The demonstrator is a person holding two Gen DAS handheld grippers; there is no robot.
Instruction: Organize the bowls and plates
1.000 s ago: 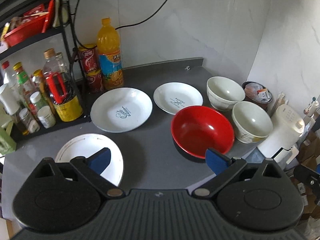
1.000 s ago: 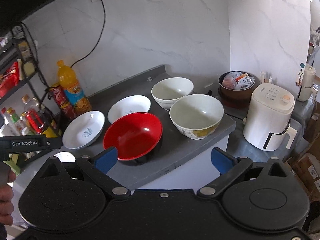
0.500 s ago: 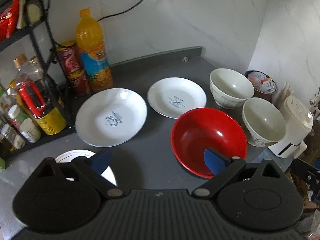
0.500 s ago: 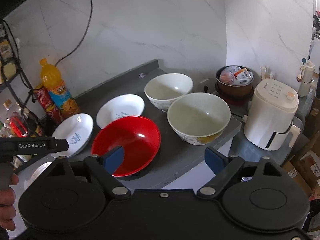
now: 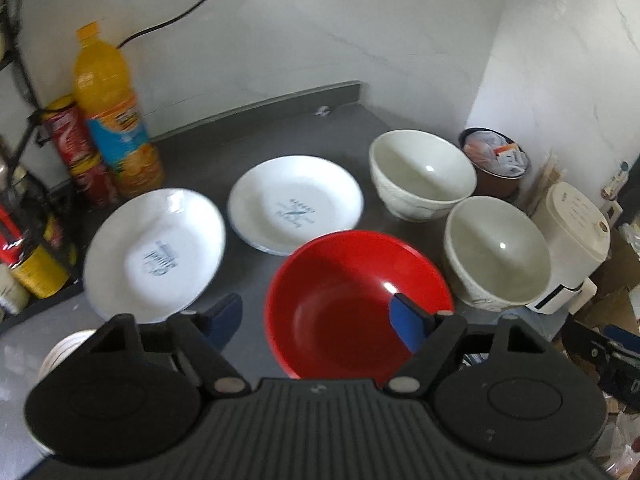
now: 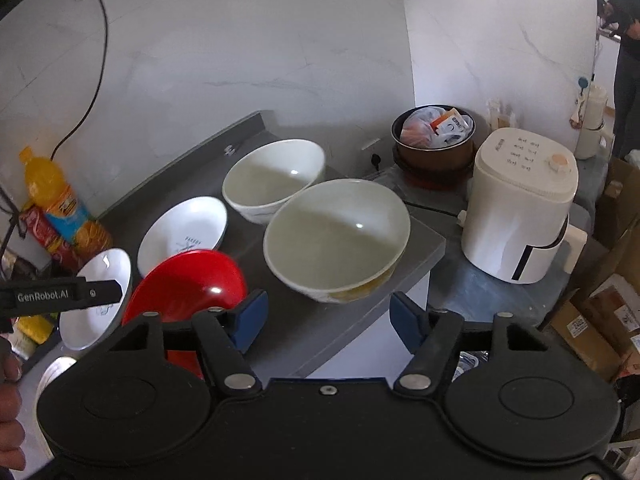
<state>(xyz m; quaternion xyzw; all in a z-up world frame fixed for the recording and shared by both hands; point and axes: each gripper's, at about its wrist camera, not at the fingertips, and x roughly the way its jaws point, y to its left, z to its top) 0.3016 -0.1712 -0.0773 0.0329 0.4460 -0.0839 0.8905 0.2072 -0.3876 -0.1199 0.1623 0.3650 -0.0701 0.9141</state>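
Note:
A red bowl (image 5: 352, 300) sits on the grey counter (image 5: 248, 292), directly under my left gripper (image 5: 316, 318). Its jaws are closing: the right pad hangs over the bowl's inside and the left pad outside its rim, neither pressing on it. Two white plates (image 5: 154, 252) (image 5: 296, 204) lie behind, and a third (image 5: 60, 354) is half hidden at lower left. My right gripper (image 6: 326, 318) hovers just short of the near cream bowl (image 6: 336, 232), jaws closing with nothing between them. A second white bowl (image 6: 272, 176) stands further back.
An orange drink bottle (image 5: 112, 120) and red cans (image 5: 76, 148) stand at the back left. Right of the counter's edge are a white appliance (image 6: 520, 216), a brown pot of packets (image 6: 436, 136) and cardboard boxes (image 6: 600, 320). A hand (image 6: 8, 420) shows at the left.
Both grippers have come forward and down toward the bowls and their jaws have narrowed. The left one now straddles the red bowl's rim; the right one is closer to the cream bowl.

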